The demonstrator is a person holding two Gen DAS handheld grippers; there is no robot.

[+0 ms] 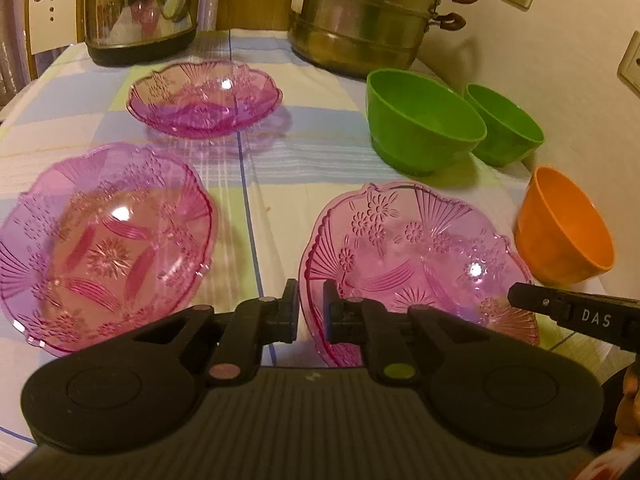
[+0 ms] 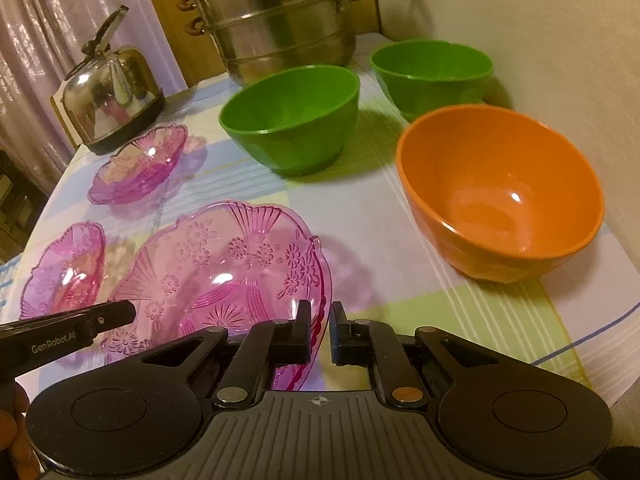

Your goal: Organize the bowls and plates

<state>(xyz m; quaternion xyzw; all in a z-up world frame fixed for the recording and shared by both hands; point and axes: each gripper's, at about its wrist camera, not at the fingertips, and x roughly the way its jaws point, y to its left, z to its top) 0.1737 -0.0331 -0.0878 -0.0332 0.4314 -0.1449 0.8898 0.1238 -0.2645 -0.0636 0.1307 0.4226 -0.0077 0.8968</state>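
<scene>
3 pink plates and 3 bowls sat unstacked on the table (image 1: 256, 208). Slipping looked likeliest: the near plate (image 1: 416, 264) is glossy, scalloped plastic, so a shallow bite could tip it. Its rim lay between the slightly parted fingers of both the left gripper (image 1: 310, 308) and the right gripper (image 2: 320, 332), neither clamped.
</scene>
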